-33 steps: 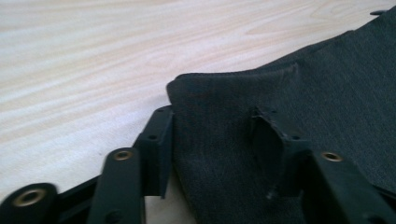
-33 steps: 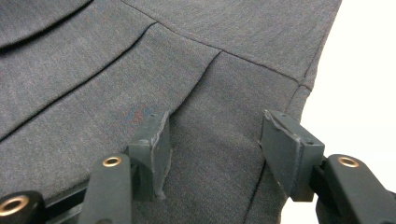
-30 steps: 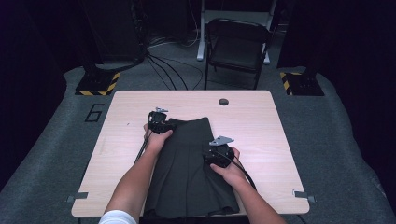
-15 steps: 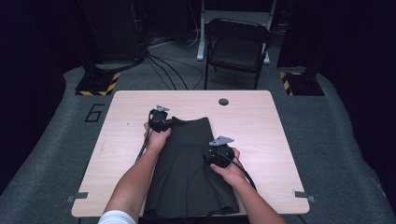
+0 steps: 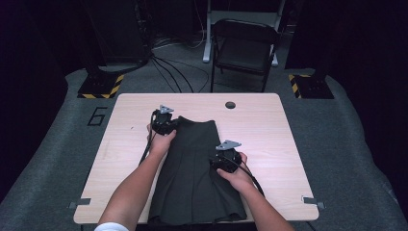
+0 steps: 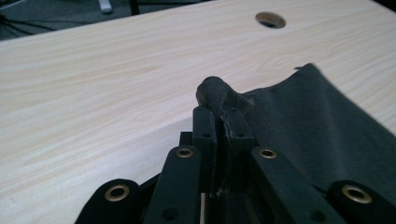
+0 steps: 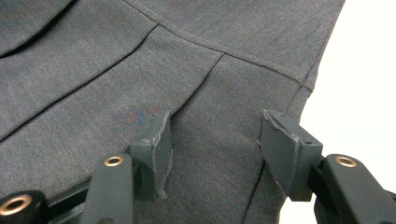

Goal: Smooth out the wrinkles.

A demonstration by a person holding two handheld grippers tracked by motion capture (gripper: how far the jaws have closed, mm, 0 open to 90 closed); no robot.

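The dark grey pleated fabric skirt point(image 5: 197, 178) lies flat on the light wooden table point(image 5: 288, 144), running from near the middle of the surface to its near edge, where the wide hem hangs level with that edge; its narrow waistband end points toward the far edge. My left gripper point(image 6: 223, 122) has just closed its jaws on the waistband's far left corner — in the left gripper view a small bunched nub of the cloth sticks up from between the clenched black jaws, and the fabric beside them rises slightly off the wood. In the high view I see that same left gripper point(image 5: 164, 122) at the skirt's far left corner, with my hand wrapped around it. My right gripper point(image 7: 215, 140) stands released, its two jaws parted over the pleats near the skirt's right edge, with bare cloth between them — whether the tips press on the fabric I cannot tell. A round dark cable hole point(image 5: 230, 104) sits in the table near its far edge, well apart from the skirt.
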